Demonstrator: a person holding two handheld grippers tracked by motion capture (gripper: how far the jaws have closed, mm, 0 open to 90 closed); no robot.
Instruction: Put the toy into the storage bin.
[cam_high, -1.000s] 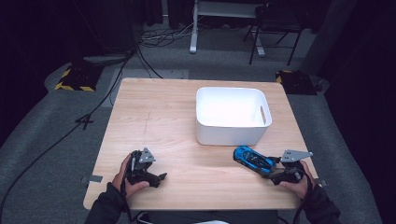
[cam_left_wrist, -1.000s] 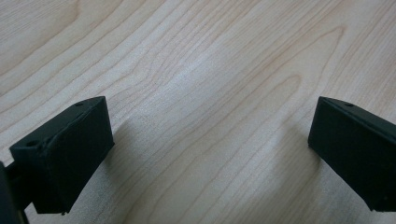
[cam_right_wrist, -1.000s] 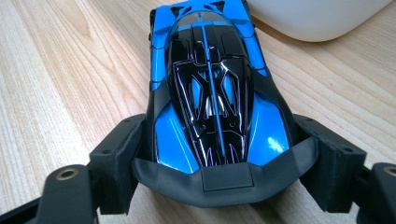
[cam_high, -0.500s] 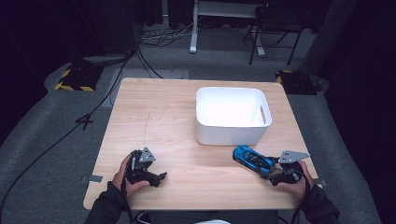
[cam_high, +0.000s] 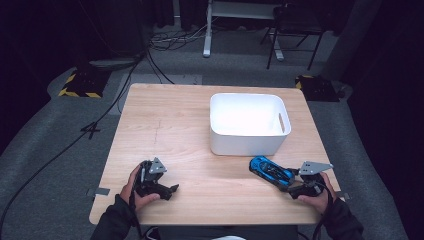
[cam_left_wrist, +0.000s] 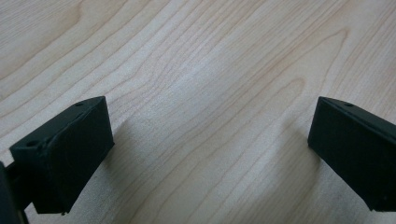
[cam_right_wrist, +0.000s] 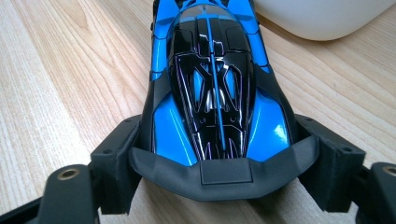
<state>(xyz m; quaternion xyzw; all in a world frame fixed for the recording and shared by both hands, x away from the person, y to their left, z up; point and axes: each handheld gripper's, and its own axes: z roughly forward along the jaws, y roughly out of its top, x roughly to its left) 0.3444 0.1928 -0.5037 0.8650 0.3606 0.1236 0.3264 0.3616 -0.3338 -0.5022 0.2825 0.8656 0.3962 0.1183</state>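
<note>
A blue and black toy car (cam_high: 270, 171) rests on the wooden table (cam_high: 175, 125), just in front of a white bin (cam_high: 215, 120). My right gripper (cam_high: 293, 184) is at the car's rear. In the right gripper view, its black jaws press both sides of the tail of the car (cam_right_wrist: 212, 88), so the right gripper (cam_right_wrist: 224, 158) is shut on it. My left gripper (cam_high: 167, 190) lies near the table's front left, held by a hand. The left gripper (cam_left_wrist: 210, 154) stands open over bare wood with nothing between its jaws.
The white bin (cam_right_wrist: 317, 18) looks empty and stands right of the table's centre. Cables, a chair and a desk frame lie on the grey floor beyond the far edge of the table.
</note>
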